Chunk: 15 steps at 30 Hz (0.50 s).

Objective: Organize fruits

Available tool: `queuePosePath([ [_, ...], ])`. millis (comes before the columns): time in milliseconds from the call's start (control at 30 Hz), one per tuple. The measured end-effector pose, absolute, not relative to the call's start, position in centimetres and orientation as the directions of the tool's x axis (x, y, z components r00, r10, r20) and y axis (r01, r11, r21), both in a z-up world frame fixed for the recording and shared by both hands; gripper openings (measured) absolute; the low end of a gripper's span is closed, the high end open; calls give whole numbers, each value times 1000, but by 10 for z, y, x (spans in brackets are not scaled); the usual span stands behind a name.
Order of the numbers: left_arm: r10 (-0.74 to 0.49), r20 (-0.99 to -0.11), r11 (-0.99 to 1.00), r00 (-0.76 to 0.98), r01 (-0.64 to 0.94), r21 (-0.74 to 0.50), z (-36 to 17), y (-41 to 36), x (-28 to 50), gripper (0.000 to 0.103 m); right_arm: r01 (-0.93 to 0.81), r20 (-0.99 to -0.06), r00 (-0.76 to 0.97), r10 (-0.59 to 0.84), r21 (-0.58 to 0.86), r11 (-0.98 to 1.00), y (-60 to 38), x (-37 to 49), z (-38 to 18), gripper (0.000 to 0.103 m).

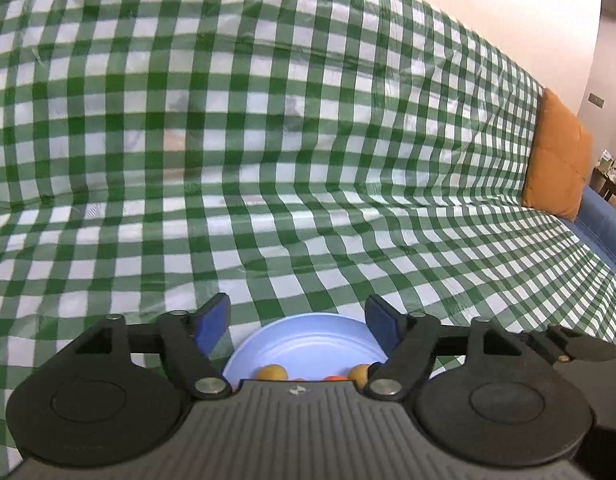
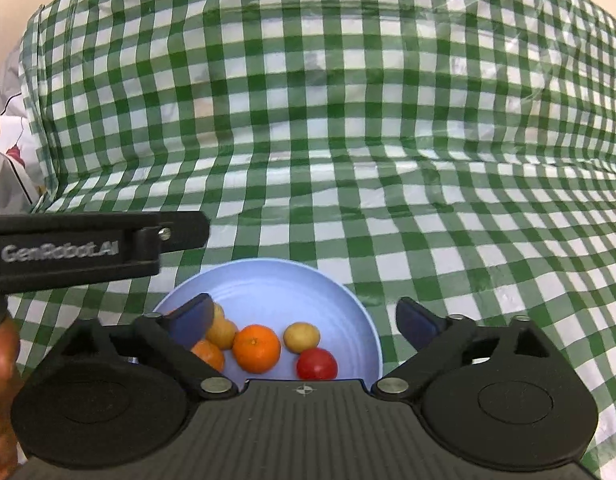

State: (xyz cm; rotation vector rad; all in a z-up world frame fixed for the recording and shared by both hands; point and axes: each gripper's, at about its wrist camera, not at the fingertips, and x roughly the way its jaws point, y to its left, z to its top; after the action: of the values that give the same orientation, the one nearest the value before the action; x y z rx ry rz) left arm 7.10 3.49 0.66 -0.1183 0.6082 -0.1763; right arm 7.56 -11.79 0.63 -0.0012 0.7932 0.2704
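A light blue plate (image 2: 267,284) lies on the green-and-white checked cloth (image 2: 348,140). On it sit an orange (image 2: 256,348), a red round fruit (image 2: 316,364), a yellow-brown fruit (image 2: 301,337), a second orange (image 2: 207,354) and another yellow-brown fruit (image 2: 223,334). My right gripper (image 2: 303,308) hovers open over the plate with nothing between its fingers. In the left wrist view my left gripper (image 1: 297,306) is open above the plate's (image 1: 308,336) near rim. Only the tops of two yellow-brown fruits (image 1: 271,372) and an orange sliver (image 1: 335,378) show there.
The left tool's black housing (image 2: 79,252) reaches in from the left above the plate, with a hand (image 2: 1,356) below it. The cloth drapes a sofa. An orange cushion (image 1: 558,160) leans at its right end beside blue upholstery (image 1: 604,224). Patterned white fabric (image 2: 7,152) lies far left.
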Motion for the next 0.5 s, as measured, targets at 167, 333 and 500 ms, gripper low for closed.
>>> queuePosePath([
  [167,-151,-539,986,828,88,-141,9,44,62,86,-218,-694,687,215,85,972,-119,76,12,102],
  [333,-124,-552,988,825,52,-143,11,53,60,87,-185,-695,696,180,69,980,-121,72,11,102],
  [500,-100,-586,990,804,21,-140,10,59,57,87,-149,-693,706,147,58,987,-122,73,11,102],
])
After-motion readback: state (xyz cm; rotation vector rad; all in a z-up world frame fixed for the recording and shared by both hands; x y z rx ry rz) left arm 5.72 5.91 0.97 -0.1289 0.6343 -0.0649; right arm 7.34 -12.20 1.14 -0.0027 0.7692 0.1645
